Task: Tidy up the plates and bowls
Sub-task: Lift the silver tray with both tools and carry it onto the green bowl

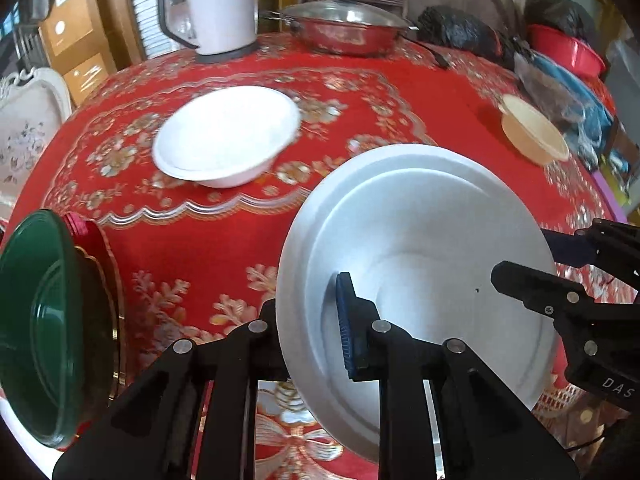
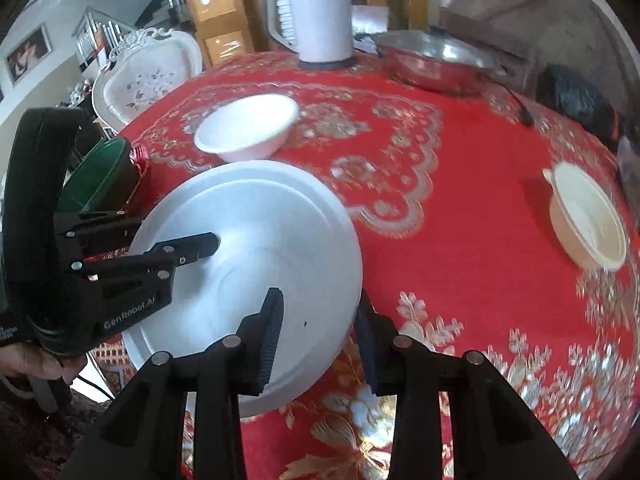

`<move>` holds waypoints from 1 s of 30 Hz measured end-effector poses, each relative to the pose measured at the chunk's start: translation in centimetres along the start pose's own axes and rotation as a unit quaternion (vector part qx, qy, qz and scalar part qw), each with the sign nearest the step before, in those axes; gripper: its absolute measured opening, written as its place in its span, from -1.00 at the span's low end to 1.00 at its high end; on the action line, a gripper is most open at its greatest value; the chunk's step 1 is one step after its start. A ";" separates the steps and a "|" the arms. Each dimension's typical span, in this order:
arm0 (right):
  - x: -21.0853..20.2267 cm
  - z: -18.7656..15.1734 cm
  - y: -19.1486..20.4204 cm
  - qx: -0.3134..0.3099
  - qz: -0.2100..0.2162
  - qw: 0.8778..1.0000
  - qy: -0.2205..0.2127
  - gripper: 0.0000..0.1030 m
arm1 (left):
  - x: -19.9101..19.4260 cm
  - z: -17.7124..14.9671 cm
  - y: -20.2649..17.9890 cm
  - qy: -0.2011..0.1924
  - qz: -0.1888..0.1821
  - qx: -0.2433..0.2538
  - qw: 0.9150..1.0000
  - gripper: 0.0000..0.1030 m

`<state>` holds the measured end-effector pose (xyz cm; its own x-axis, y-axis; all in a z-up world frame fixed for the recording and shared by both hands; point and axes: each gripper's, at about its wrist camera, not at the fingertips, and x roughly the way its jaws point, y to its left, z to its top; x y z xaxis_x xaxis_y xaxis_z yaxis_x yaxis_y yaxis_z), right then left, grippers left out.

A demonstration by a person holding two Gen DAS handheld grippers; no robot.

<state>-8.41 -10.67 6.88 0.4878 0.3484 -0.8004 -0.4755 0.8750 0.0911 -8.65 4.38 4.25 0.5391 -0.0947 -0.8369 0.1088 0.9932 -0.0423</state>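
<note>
A large white plate [image 1: 424, 248] is held tilted above the red tablecloth by both grippers. My left gripper [image 1: 316, 320] is shut on its left rim; it also shows in the right wrist view [image 2: 200, 246]. My right gripper [image 2: 320, 340] is shut on the plate's [image 2: 256, 248] right rim; it also shows in the left wrist view [image 1: 520, 280]. A white bowl [image 1: 226, 138] stands farther back on the table. A cream bowl [image 1: 534, 134] stands at the right. A green bowl [image 1: 36, 320] sits on a red and gold plate [image 1: 102, 264] at the left.
A white kettle [image 1: 216, 4] and a lidded steel pan [image 1: 346, 28] stand at the table's far edge. Black bags [image 1: 460, 28], a red basin [image 1: 568, 48] and blue plastic [image 1: 576, 92] lie at the far right. A white chair [image 2: 148, 76] stands beyond the left edge.
</note>
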 end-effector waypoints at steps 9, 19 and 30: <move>-0.9 4.2 3.4 -0.042 0.006 0.999 -0.030 -0.26 | -3.5 1.4 3.9 -0.027 0.016 -0.033 0.999 -0.67; -1.0 8.9 10.5 -0.113 0.057 0.990 -0.059 -0.26 | -9.3 0.6 12.6 -0.075 0.089 -0.101 0.988 -0.67; 3.0 11.9 20.2 -0.201 0.112 0.972 -0.039 -0.26 | -10.2 -3.7 20.4 -0.054 0.139 -0.173 0.974 -0.67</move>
<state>-7.80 12.08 13.37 0.3856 0.5526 -0.7389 -0.8159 0.5781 0.0065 -14.99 25.82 9.92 0.5949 0.1926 -0.7804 -0.3314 0.9433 -0.0198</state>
